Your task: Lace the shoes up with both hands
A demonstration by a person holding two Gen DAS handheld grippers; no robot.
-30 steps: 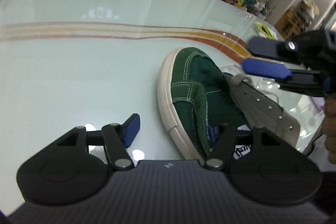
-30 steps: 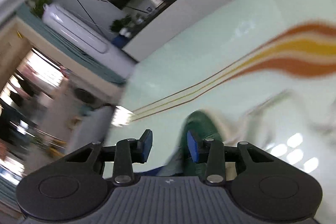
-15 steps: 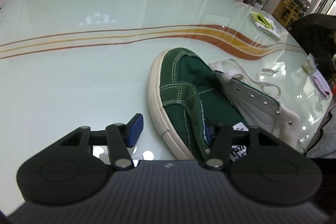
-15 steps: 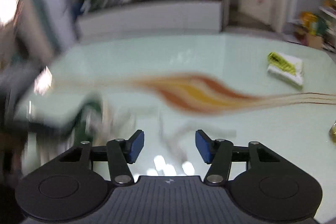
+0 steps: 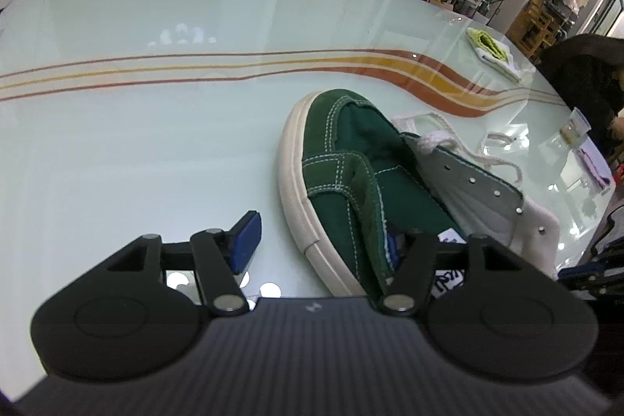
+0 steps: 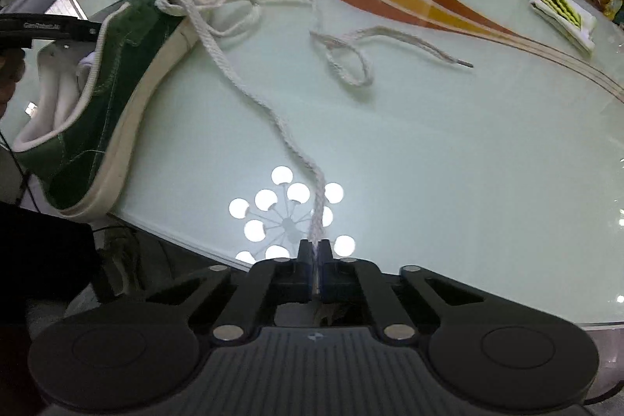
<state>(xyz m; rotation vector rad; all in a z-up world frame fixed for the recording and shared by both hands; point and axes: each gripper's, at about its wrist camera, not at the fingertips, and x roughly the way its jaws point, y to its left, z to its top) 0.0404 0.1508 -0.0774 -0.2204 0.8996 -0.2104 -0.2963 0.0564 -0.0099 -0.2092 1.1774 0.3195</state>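
Right claw (image 6: 315,262) clamps the lace (image 6: 241,77); left claw (image 5: 323,244), apart, straddles the shoe (image 5: 351,174) wall. Lacing looks barely begun; most eyelets empty.

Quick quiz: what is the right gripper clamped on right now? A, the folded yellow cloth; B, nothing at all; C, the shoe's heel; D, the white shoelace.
D: in the right wrist view the right gripper has its jaws shut on the white shoelace, which runs from there back to the green shoe.
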